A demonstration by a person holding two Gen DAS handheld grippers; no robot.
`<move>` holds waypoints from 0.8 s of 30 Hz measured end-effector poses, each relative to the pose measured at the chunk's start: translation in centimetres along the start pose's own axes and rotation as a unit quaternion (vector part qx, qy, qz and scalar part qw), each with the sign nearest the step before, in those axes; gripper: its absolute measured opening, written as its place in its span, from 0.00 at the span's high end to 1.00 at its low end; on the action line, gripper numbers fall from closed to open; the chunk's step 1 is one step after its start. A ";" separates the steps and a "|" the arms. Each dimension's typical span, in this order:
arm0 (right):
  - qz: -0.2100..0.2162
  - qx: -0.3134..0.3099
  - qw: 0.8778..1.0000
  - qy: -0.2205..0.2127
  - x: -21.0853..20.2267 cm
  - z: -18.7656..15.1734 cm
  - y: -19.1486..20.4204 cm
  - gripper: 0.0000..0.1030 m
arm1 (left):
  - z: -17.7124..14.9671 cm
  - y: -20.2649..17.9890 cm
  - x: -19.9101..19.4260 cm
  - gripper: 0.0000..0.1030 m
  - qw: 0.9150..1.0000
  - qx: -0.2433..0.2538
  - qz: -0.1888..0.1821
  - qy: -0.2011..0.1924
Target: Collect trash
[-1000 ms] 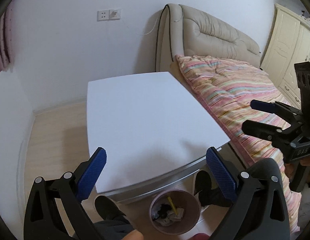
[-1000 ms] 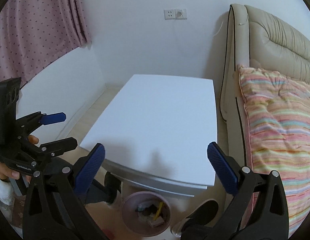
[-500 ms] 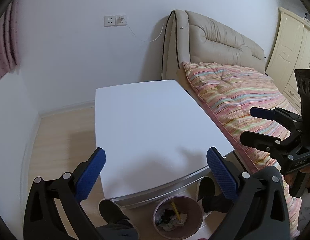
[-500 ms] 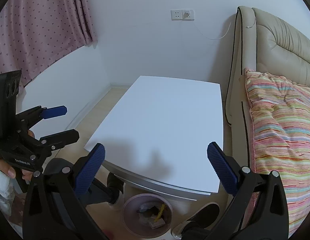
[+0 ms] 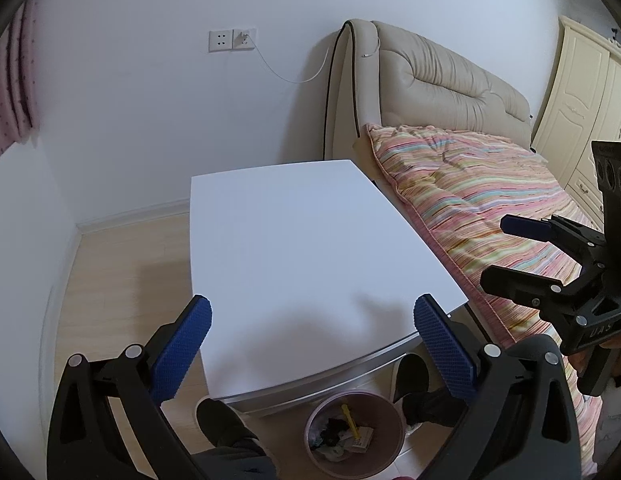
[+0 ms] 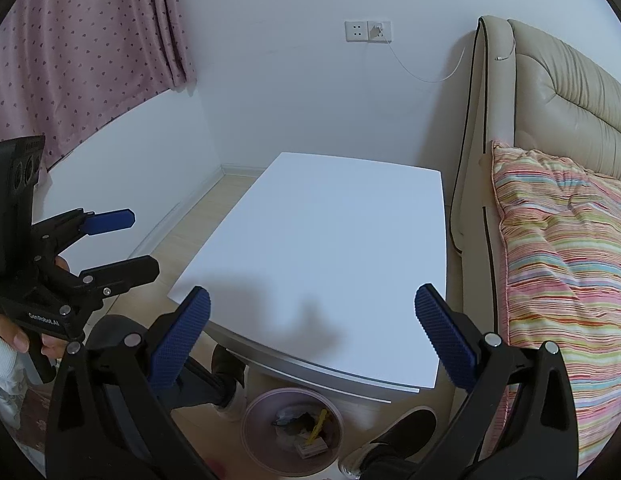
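Observation:
A round pink bin stands on the floor under the near edge of a white table. It holds trash: crumpled scraps, a yellow strip and a small card. No loose trash shows on the tabletop. My left gripper hovers open above the table's near edge with nothing between its blue pads. My right gripper is open too, held over the table's right side, also with nothing in it.
A bed with a striped quilt and beige headboard flanks the table on the right. The person's dark shoes stand either side of the bin. A pink curtain hangs left; a cream wardrobe stands far right.
Both cameras have drawn back and up a little, so the table looks smaller and more of the wall and headboard shows. Both grippers stay open with nothing in them.

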State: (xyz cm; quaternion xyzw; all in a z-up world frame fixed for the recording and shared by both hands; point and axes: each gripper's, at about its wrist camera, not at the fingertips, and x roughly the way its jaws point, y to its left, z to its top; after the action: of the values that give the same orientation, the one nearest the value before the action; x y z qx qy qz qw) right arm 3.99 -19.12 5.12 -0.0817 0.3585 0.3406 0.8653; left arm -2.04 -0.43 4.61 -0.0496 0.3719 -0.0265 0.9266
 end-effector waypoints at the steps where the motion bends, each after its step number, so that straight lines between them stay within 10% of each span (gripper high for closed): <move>1: 0.000 0.000 1.000 0.000 0.0 0.0 0.0 0.03 | 0.0 0.0 0.0 0.06 1.000 0.000 0.000 0.000; 24: -0.001 0.003 1.000 0.002 -0.1 -0.2 -0.2 0.03 | -0.2 -0.2 0.3 0.06 1.000 -0.001 0.000 0.006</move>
State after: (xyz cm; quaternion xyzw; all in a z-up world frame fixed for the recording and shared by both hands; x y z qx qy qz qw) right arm 4.00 -19.35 5.03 -0.0802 0.3607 0.3385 0.8654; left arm -2.03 -0.72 4.28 -0.0504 0.3771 -0.0265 0.9244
